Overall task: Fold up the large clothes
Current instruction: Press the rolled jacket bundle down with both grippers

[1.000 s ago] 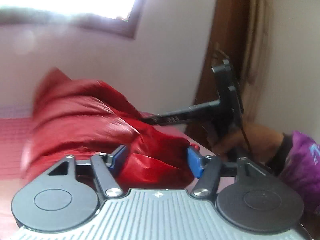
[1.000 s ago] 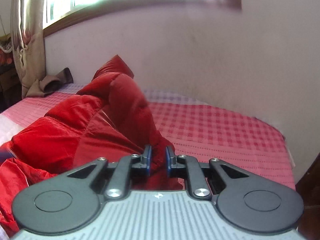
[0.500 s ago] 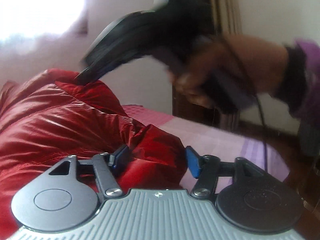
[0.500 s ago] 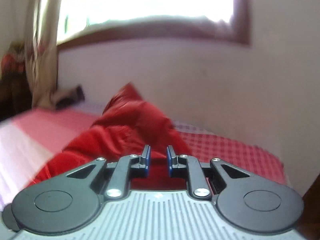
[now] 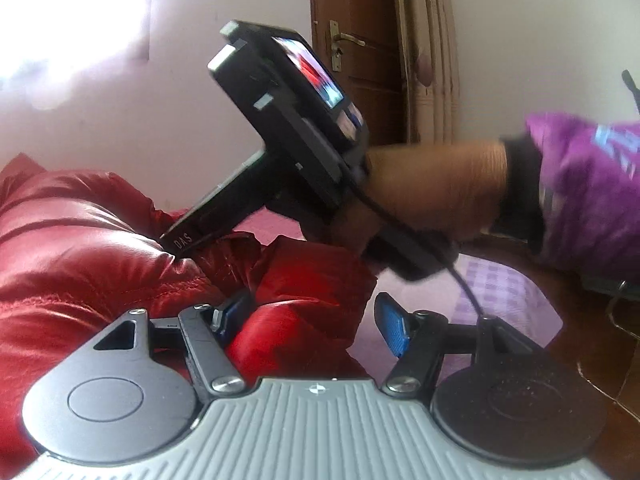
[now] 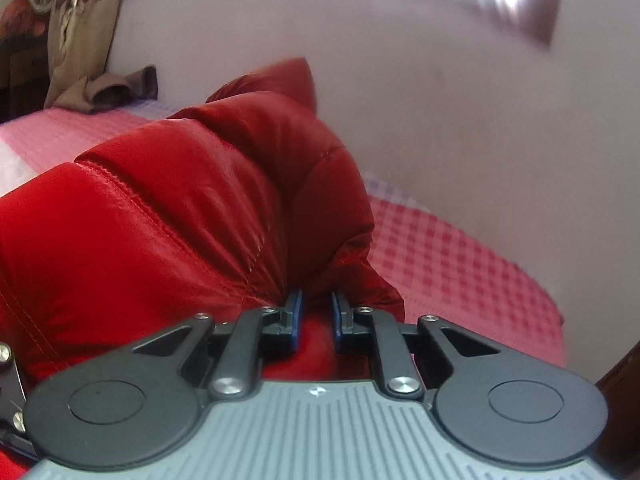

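A shiny red padded jacket point(image 5: 80, 260) lies bunched on the bed. My left gripper point(image 5: 312, 320) straddles a fold at its edge, jaws opening. The left pad touches the fabric and the right pad point(image 5: 394, 330) stands clear of it. In the right wrist view the jacket point(image 6: 160, 220) fills the left and middle. My right gripper point(image 6: 318, 312) has narrow jaws that are closing, pinching a tuck of red fabric. The left wrist view shows the right gripper point(image 5: 176, 242) with its tip pressed into the jacket, held by a hand point(image 5: 432, 188) in a purple sleeve point(image 5: 580, 192).
The bed has a pink checked cover point(image 6: 460, 264), bare to the right of the jacket. A white wall runs behind it. A brown cloth point(image 6: 120, 88) and a curtain point(image 6: 80, 20) sit at the far left. A wooden door point(image 5: 360, 60) stands behind the right hand.
Both grippers have come down toward the bed. The right gripper, raised and blurred half a second ago, now presses its tip into the jacket. The jacket fills more of the right wrist view.
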Available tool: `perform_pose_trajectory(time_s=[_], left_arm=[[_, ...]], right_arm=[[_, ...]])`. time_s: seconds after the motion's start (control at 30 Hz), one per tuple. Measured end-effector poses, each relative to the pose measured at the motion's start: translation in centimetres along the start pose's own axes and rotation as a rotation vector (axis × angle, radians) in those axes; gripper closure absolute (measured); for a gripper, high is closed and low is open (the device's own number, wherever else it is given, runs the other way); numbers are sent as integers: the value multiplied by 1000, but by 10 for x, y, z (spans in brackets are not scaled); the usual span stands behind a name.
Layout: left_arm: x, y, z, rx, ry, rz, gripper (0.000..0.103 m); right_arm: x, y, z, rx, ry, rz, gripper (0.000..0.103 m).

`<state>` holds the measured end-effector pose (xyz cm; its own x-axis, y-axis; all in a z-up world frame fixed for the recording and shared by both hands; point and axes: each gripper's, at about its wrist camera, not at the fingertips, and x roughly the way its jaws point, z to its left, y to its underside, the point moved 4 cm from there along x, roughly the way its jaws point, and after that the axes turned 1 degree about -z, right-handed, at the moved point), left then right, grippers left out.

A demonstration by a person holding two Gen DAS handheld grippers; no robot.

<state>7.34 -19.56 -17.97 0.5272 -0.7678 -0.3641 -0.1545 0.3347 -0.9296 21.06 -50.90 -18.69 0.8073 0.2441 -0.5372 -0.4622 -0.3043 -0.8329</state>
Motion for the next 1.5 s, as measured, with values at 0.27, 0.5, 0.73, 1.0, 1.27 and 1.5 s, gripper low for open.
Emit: perform_pose_trajectory(time_s=[0.27,0.5,0.73,1.0,1.27,1.5], left_arm=[[-31,-11,-2,-2,7,2,45],[-76,-41,39,-66,-130,-69,46],[-61,-26,85,-218,-124,-12,64],[-60,-26,87,-217,-125,-15,57],[-50,-24,74,-153,-140,34,53],[-47,-23,76,-146,-152,73,50]], right_arm=[[10,28,-6,181,-68,-126,90],[9,39,-7,249,-85,-191,90],[-31,32,-8,248,-21,-196,87],[-100,43,44,102,-32,-209,88],[-72,94,55,291,24,-100,88],[-62,102,52,357,2,-135,88]])
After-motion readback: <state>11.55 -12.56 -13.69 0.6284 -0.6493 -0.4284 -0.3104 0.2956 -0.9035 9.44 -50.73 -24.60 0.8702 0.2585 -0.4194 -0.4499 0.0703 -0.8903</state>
